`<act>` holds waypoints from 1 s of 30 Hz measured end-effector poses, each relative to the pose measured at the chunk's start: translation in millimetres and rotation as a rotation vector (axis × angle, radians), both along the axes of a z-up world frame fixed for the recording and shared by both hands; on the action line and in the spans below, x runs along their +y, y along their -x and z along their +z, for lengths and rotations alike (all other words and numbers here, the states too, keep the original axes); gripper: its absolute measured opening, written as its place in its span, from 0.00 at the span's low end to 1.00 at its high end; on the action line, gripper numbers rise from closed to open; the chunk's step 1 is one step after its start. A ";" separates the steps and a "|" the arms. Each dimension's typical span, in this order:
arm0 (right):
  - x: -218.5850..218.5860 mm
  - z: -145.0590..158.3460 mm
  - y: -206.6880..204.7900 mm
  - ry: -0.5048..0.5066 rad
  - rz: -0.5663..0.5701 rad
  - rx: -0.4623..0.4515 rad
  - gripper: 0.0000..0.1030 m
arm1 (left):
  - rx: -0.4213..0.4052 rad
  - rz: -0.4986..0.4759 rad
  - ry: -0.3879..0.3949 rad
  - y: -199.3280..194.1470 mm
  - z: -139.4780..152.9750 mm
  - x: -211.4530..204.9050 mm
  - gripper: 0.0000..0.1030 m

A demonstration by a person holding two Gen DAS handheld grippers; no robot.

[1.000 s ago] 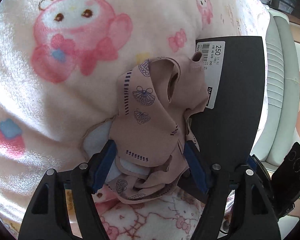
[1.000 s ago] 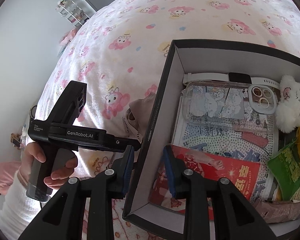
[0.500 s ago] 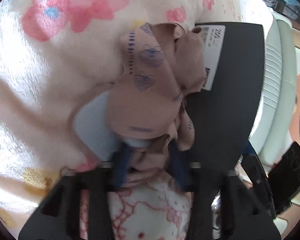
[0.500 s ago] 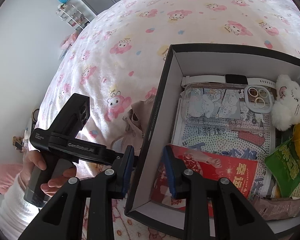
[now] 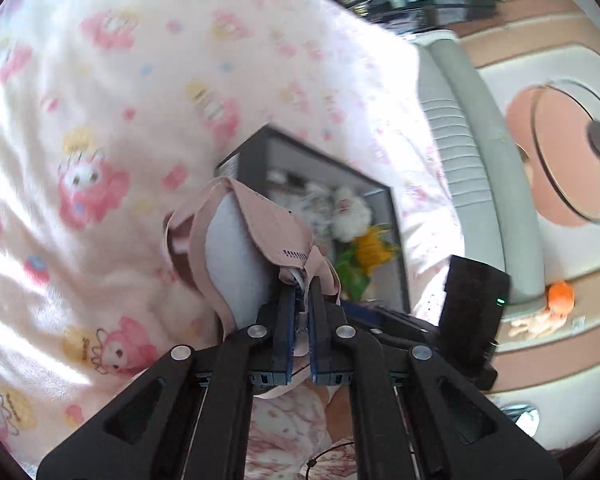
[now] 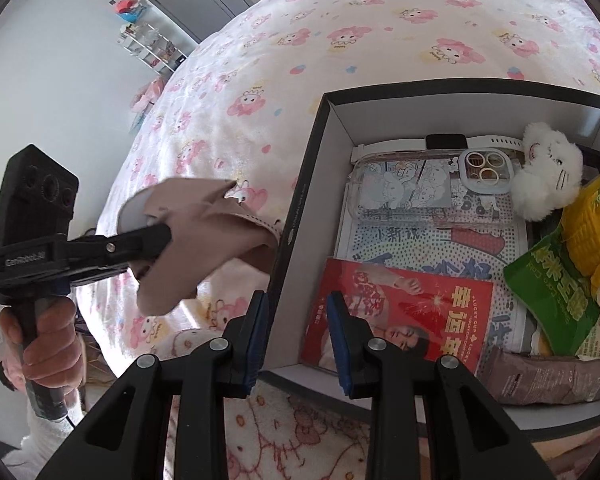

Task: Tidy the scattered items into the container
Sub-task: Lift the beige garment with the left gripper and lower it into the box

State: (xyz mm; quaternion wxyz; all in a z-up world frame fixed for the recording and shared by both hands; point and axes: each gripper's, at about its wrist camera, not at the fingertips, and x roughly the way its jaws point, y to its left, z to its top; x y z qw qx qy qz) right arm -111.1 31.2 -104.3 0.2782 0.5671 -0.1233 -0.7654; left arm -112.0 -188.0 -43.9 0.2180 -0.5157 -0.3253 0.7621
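My left gripper is shut on a pink-beige cloth piece with a white lining, which hangs from the pads above the blanket. From the right wrist view the same cloth hangs in the left gripper, just left of the black box. My right gripper stands with its jaws apart over the box's near left corner. One finger is outside the wall, the other is inside, and neither pad presses on anything. The box is also in the left wrist view, beyond the cloth.
In the box lie a clear phone case, a white plush, a green and yellow packet, a red booklet and a brown pouch. A pink-print blanket surrounds it. A hand holds the left gripper's handle.
The left gripper's jaws closed on the cloth and lifted it off the blanket beside the box. The right gripper drew back and rose a little.
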 end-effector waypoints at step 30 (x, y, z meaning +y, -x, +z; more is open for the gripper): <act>146.9 -4.0 -10.0 -0.132 -0.241 0.053 0.26 | -0.038 -0.239 0.437 47.5 -97.0 211.7 0.17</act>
